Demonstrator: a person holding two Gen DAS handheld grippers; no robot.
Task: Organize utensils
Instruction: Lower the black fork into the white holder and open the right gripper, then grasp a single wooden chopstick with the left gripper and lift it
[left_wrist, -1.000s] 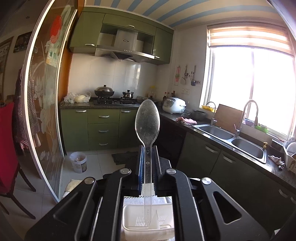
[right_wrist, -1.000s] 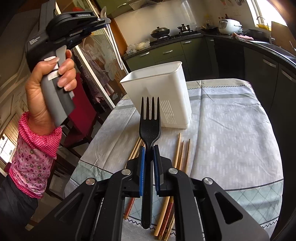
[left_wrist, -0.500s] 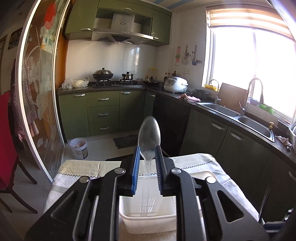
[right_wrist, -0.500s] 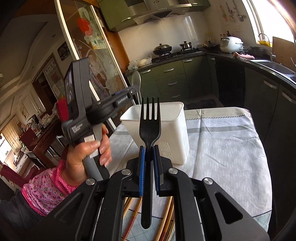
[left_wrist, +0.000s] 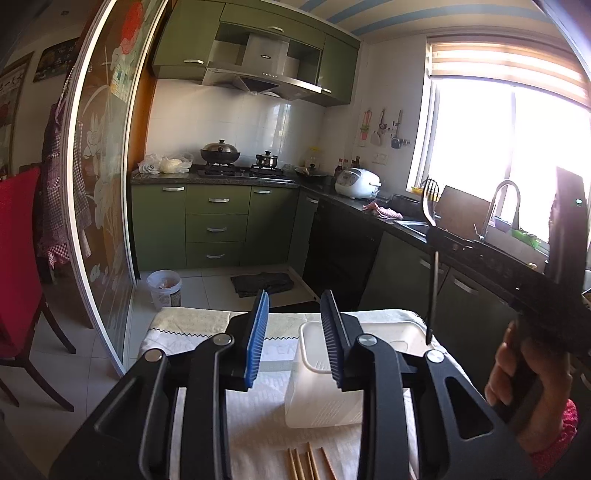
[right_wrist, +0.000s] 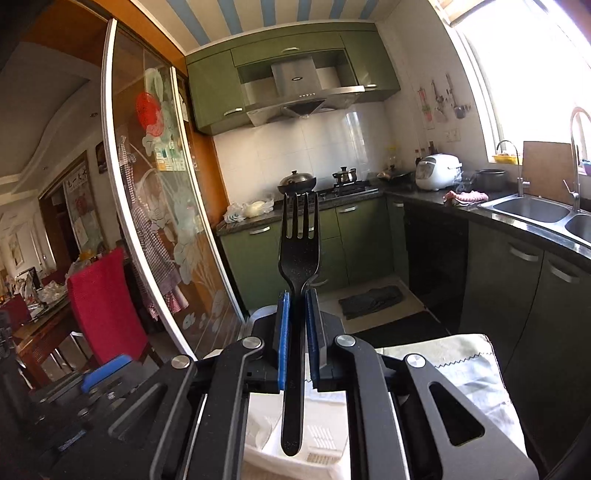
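Note:
My left gripper (left_wrist: 295, 325) hangs low over the table just left of the white utensil holder (left_wrist: 325, 384); its jaws are opening with nothing between the blue pads. The clear spoon is not visible. Several wooden chopsticks (left_wrist: 306, 463) lie on the cloth in front of the holder. My right gripper (right_wrist: 297, 306) is shut on a black fork (right_wrist: 298, 251), tines up, whose handle end hangs above the holder (right_wrist: 325, 446). In the left wrist view that fork (left_wrist: 430, 295) hangs over the holder's right rim, with the person's hand (left_wrist: 524, 373) on the gripper's grip.
The holder stands on a small table with a pale cloth (left_wrist: 207, 325); its far edge drops to the kitchen floor. A red chair (left_wrist: 18, 240) and a glass sliding door (left_wrist: 103, 221) stand left. Dark counter with a sink (right_wrist: 532, 210) runs along the right.
The left gripper let go of the clear spoon, opened and sank beside the holder. The right gripper rose with the fork and now holds it above the holder.

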